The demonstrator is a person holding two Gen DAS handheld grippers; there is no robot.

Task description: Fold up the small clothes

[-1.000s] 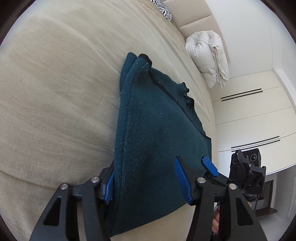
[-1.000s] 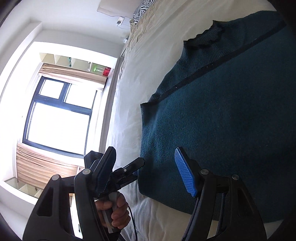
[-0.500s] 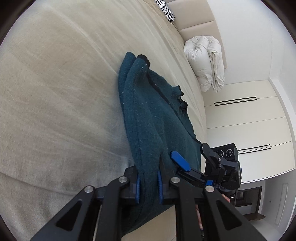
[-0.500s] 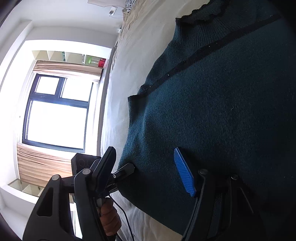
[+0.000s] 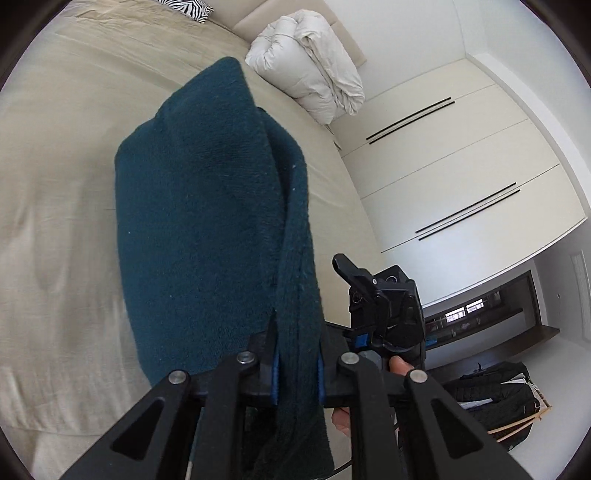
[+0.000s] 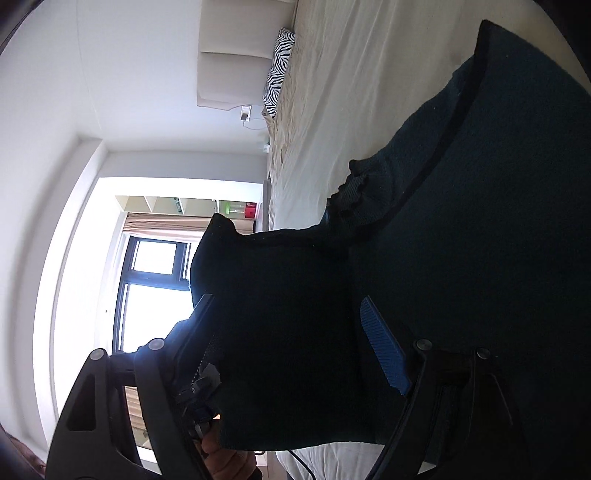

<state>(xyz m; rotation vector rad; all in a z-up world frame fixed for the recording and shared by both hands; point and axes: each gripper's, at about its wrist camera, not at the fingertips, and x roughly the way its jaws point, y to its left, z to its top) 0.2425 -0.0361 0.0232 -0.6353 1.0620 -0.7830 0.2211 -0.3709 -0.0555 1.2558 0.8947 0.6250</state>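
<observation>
A dark teal knitted sweater (image 5: 203,221) lies on the beige bed (image 5: 55,184). My left gripper (image 5: 295,354) is shut on the sweater's near edge and holds that fold raised off the bed, so the cloth hangs over the rest. In the right wrist view the sweater (image 6: 480,221) fills the right side, with its collar toward the pillow. My right gripper (image 6: 291,332) hovers over it with jaws opening; dark cloth shows between the fingers, but the blue pad (image 6: 384,354) does not press on it. The right tool's housing (image 5: 388,310) sits just right of the lifted fold.
A rolled white duvet (image 5: 310,59) and a zebra pillow (image 5: 184,7) lie at the bed's head. White wardrobe doors (image 5: 461,166) stand to the right, a laundry basket (image 5: 509,398) on the floor. A bright window (image 6: 147,288) is beyond the bed.
My left gripper closed on the sweater's edge and lifted it up and across. The right gripper swept sideways over the sweater and its jaws spread wider.
</observation>
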